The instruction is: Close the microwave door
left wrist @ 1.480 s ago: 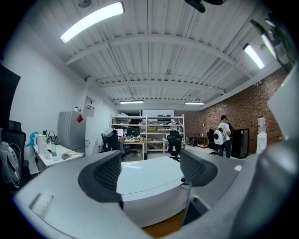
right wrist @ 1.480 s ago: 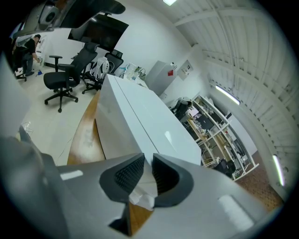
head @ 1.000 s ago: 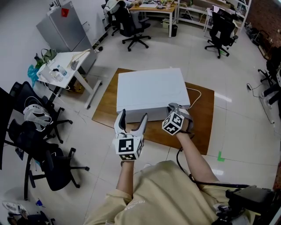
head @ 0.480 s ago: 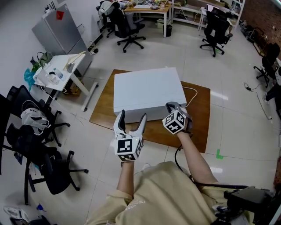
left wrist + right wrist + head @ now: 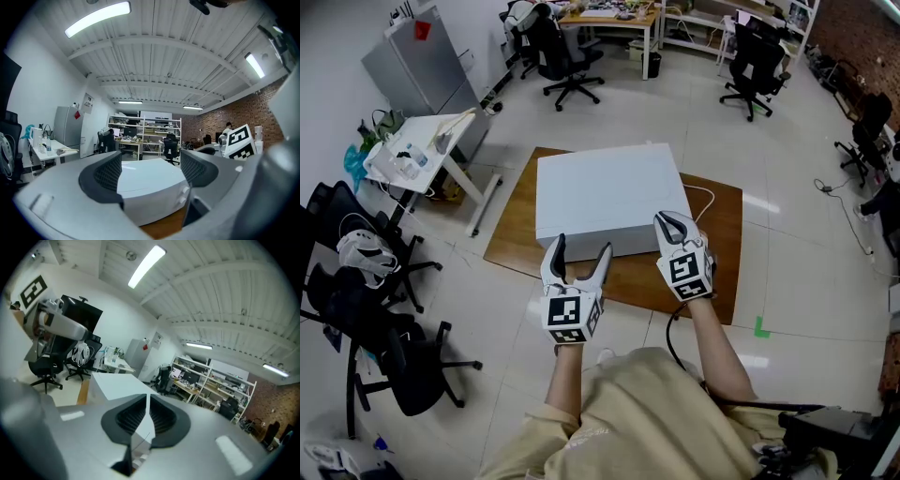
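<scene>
The white microwave point(image 5: 605, 192) sits on a wooden board point(image 5: 722, 248) on the floor, and its door looks closed flush with the front. My left gripper point(image 5: 581, 247) hovers open in front of its front edge, nothing between the fingers. In the left gripper view the microwave point(image 5: 145, 187) fills the gap between the jaws, knobs at its right. My right gripper point(image 5: 669, 221) is shut and empty, held above the microwave's front right corner and apart from it. The right gripper view shows the pads point(image 5: 159, 418) almost together, with the microwave top point(image 5: 117, 383) behind them.
A white cable point(image 5: 710, 200) runs from the microwave across the board. Black office chairs point(image 5: 366, 309) stand at the left, with a small white table point(image 5: 417, 145) and a grey fridge point(image 5: 422, 56) behind them. More chairs and desks line the back.
My right gripper has lifted away from the microwave's front right corner and rolled so that its marker cube faces up. The left gripper has stayed where it was.
</scene>
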The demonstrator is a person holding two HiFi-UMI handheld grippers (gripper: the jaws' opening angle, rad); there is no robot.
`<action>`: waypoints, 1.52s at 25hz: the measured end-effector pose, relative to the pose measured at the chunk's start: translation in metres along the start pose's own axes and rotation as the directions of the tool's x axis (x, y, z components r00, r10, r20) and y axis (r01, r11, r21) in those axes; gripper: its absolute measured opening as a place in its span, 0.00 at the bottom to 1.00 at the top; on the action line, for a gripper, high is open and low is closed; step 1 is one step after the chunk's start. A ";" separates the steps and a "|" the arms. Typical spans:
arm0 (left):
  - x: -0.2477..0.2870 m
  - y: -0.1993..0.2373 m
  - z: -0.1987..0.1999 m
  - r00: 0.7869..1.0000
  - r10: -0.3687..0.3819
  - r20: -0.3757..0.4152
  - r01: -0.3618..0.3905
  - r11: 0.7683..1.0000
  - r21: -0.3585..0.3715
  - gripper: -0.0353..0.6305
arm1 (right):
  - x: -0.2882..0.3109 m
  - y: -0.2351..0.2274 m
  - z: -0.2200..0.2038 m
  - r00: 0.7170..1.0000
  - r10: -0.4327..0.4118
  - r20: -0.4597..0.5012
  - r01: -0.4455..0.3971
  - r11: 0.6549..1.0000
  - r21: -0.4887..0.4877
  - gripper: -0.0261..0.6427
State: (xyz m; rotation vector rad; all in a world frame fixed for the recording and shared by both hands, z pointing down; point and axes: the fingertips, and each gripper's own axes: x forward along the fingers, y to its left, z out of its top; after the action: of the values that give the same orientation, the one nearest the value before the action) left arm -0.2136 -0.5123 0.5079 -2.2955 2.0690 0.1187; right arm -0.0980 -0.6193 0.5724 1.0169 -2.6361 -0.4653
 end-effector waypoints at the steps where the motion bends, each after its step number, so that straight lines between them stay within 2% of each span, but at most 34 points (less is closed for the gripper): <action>1: -0.002 0.000 0.000 1.000 -0.004 0.001 0.004 1.000 0.001 0.65 | -0.006 0.001 0.011 0.999 -0.008 0.039 0.008 1.000 0.006 0.07; 7: -0.012 -0.004 -0.002 0.999 -0.033 0.010 0.033 0.999 0.002 0.65 | -0.043 0.001 0.061 0.971 -0.075 0.226 0.048 0.991 0.124 0.11; 10: -0.014 -0.006 0.003 0.999 -0.037 0.020 0.036 0.999 0.007 0.65 | -0.059 -0.010 0.076 0.946 -0.131 0.295 0.073 0.977 0.198 0.25; 14: -0.010 -0.006 0.011 0.999 -0.022 0.034 0.022 1.000 0.010 0.64 | -0.070 -0.031 0.082 0.923 -0.204 0.328 0.111 0.954 0.280 0.44; 16: -0.011 -0.007 0.012 0.999 -0.010 0.043 0.009 1.000 0.008 0.64 | -0.077 -0.038 0.079 0.912 -0.238 0.334 0.125 0.937 0.326 0.55; 19: -0.018 -0.006 0.015 0.998 0.007 0.057 -0.008 1.000 0.011 0.64 | -0.092 -0.042 0.077 0.890 -0.297 0.347 0.138 0.899 0.416 0.64; 21: -0.020 -0.004 0.016 0.998 0.017 0.061 -0.017 1.000 0.013 0.64 | -0.098 -0.044 0.076 0.876 -0.336 0.345 0.141 0.864 0.483 0.65; 23: -0.023 0.000 0.015 0.998 0.026 0.062 -0.027 1.000 0.014 0.64 | -0.101 -0.041 0.075 0.870 -0.354 0.343 0.148 0.852 0.502 0.66; 27: -0.030 -0.002 0.019 0.996 0.050 0.073 -0.051 0.999 0.013 0.64 | -0.108 -0.037 0.075 0.875 -0.357 0.326 0.173 0.862 0.477 0.66; 32: -0.030 0.001 0.029 0.992 0.086 0.088 -0.088 0.996 0.019 0.63 | -0.104 -0.037 0.076 0.893 -0.334 0.303 0.174 0.875 0.453 0.66; 38: -0.030 0.001 0.026 0.992 0.096 0.079 -0.098 0.995 0.026 0.63 | -0.098 -0.032 0.069 0.910 -0.309 0.277 0.163 0.880 0.446 0.66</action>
State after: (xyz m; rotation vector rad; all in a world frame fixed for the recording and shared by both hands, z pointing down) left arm -0.2181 -0.4801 0.4851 -2.1385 2.1290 0.1767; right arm -0.0338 -0.5606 0.4837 1.5310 -3.0116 -0.1321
